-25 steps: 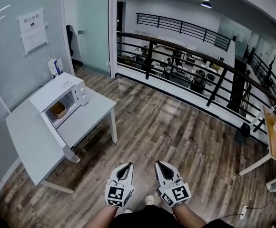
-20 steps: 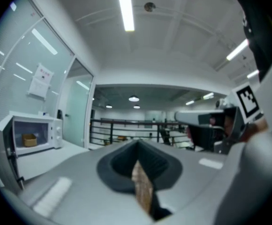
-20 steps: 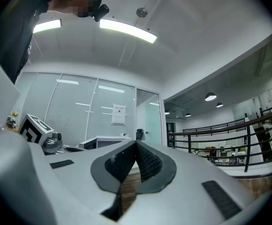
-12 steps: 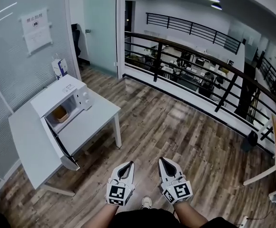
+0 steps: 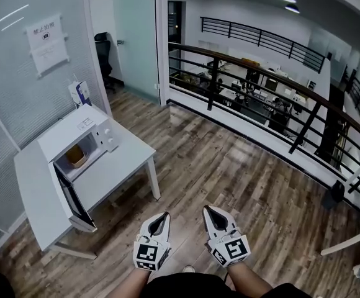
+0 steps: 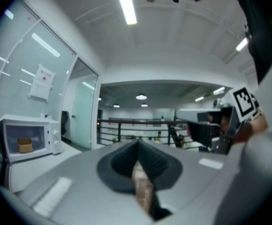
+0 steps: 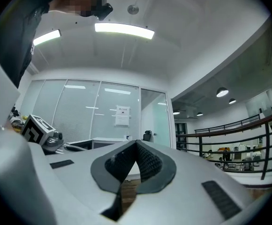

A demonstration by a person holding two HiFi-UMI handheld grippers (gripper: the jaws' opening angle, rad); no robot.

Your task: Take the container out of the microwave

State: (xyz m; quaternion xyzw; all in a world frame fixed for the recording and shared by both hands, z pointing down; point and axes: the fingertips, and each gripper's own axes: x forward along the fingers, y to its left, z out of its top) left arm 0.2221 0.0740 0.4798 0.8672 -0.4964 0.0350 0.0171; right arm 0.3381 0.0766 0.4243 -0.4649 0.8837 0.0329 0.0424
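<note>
Left claw (closed) well apart from container

Container inside the open microwave, too small for any detail

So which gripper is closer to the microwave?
Left. In the head view the left gripper is below and right of the microwave, still well away from it. The right gripper sits beside the left one, on its far side, so farther off.

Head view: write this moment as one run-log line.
white microwave: door open; tan container: inside it; left gripper: shut, empty; right gripper: shut, empty
</note>
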